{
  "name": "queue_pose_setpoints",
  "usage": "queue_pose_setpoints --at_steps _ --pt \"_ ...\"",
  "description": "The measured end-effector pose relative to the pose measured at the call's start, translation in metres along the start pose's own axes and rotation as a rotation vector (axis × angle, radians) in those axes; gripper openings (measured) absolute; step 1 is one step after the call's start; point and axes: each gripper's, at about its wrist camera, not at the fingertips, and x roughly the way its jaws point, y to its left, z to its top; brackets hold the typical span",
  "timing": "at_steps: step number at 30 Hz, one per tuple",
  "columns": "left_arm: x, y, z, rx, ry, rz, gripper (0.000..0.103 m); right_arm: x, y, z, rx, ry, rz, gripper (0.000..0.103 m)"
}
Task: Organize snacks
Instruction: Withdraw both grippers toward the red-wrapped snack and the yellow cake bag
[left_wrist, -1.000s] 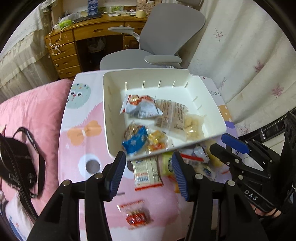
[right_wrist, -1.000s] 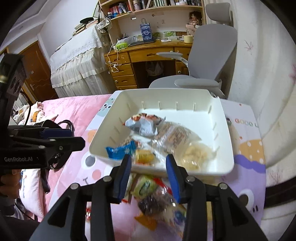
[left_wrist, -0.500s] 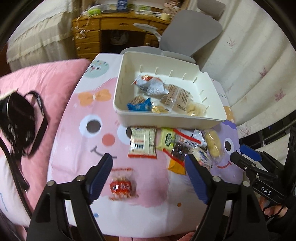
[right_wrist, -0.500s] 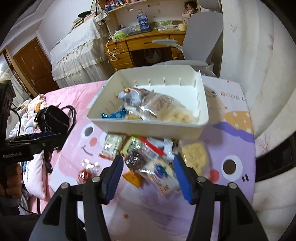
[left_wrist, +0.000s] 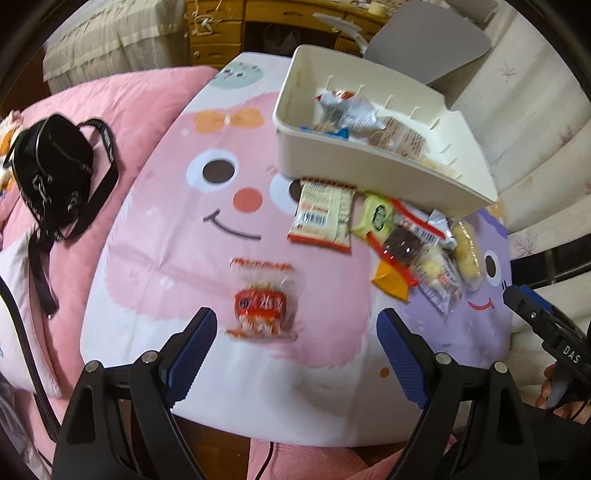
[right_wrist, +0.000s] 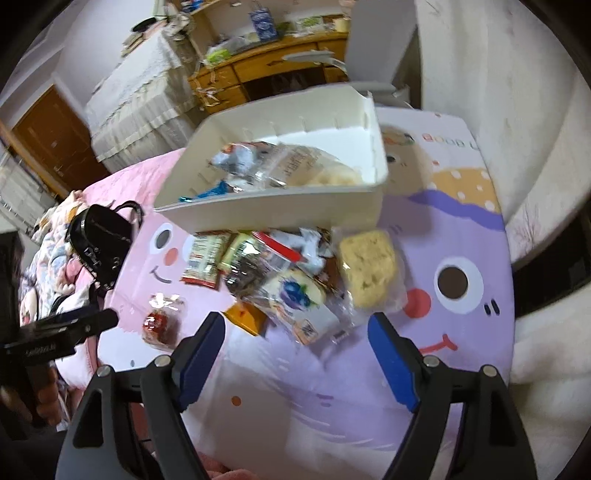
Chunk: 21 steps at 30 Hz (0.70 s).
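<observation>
A white bin (left_wrist: 369, 162) (right_wrist: 280, 210) holds several snack packets on a cartoon-printed table top (left_wrist: 177, 236). More packets lie in a heap (left_wrist: 410, 243) (right_wrist: 291, 280) in front of it. A red snack packet (left_wrist: 262, 306) (right_wrist: 160, 323) lies alone, just ahead of my left gripper (left_wrist: 295, 325). That gripper's jaws are opening with nothing between them. My right gripper (right_wrist: 297, 332) hovers near the blueberry packet (right_wrist: 299, 299) and a pale yellow cake packet (right_wrist: 367, 266). Its jaws are opening too, pads clear of everything.
A black bag (left_wrist: 51, 166) (right_wrist: 101, 236) lies on the pink bedding (left_wrist: 122, 99) left of the table top. A wooden desk (right_wrist: 273, 66) and a grey chair (left_wrist: 428, 40) stand behind the bin. White bedding (left_wrist: 524, 96) lies to the right.
Both grippers have drawn back from the bin toward the near edge and tilted down. Their jaws have spread much wider. The loose packets now lie ahead of the fingertips.
</observation>
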Motion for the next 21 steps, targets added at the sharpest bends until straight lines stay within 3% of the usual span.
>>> queue_pose_setpoints --at_steps 7,12,21 --pt "0.026 0.010 -0.010 -0.067 0.041 0.023 0.088 0.021 -0.018 -0.010 0.041 0.044 -0.074 0.080" --pt "0.049 0.013 -0.010 -0.100 0.090 0.041 0.088 0.031 -0.032 -0.013 0.052 0.041 -0.178 0.080" --pt "0.080 0.019 0.004 -0.140 0.146 0.057 0.088 0.046 -0.046 -0.008 0.071 0.045 -0.209 0.080"
